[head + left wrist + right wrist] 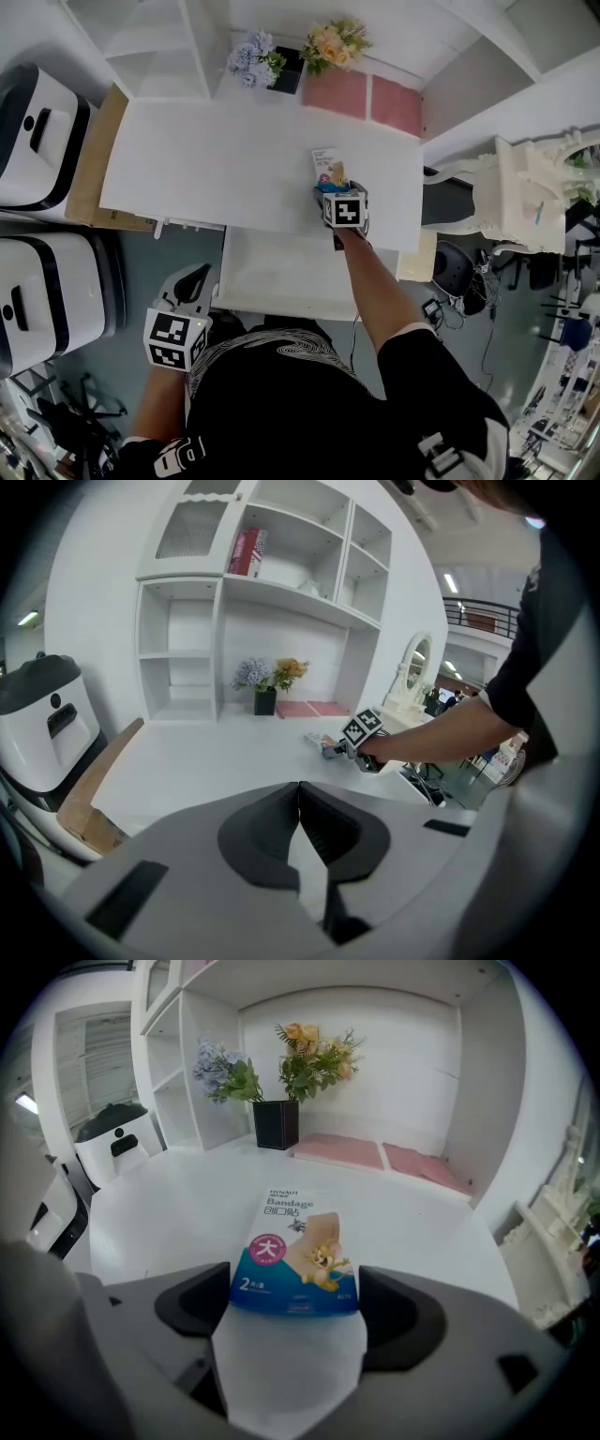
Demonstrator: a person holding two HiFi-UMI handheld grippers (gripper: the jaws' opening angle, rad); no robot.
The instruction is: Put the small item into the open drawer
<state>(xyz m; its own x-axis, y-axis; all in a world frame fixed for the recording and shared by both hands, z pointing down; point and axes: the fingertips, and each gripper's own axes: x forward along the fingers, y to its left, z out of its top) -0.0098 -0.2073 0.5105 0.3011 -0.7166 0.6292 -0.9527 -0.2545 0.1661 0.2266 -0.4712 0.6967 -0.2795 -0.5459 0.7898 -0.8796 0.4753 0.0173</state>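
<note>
The small item is a flat bandage packet (295, 1260), blue and white with a cartoon print. It lies on the white desk (234, 159) near the front right edge. My right gripper (294, 1286) is open and low over the desk, with the packet's near end between its wide jaws. In the head view the packet (327, 161) shows just beyond the right gripper (331, 190). The open drawer (281, 277) juts out under the desk front; its inside looks white and bare. My left gripper (192, 281) hangs left of the drawer, shut and holding nothing (298, 789).
A black vase of flowers (286, 66) and two pink mats (361, 94) sit at the desk's back. White shelves (253, 602) rise behind. Two white appliances (37, 131) stand left, beside a wooden board (89, 159). An ornate white chair (525, 197) stands right.
</note>
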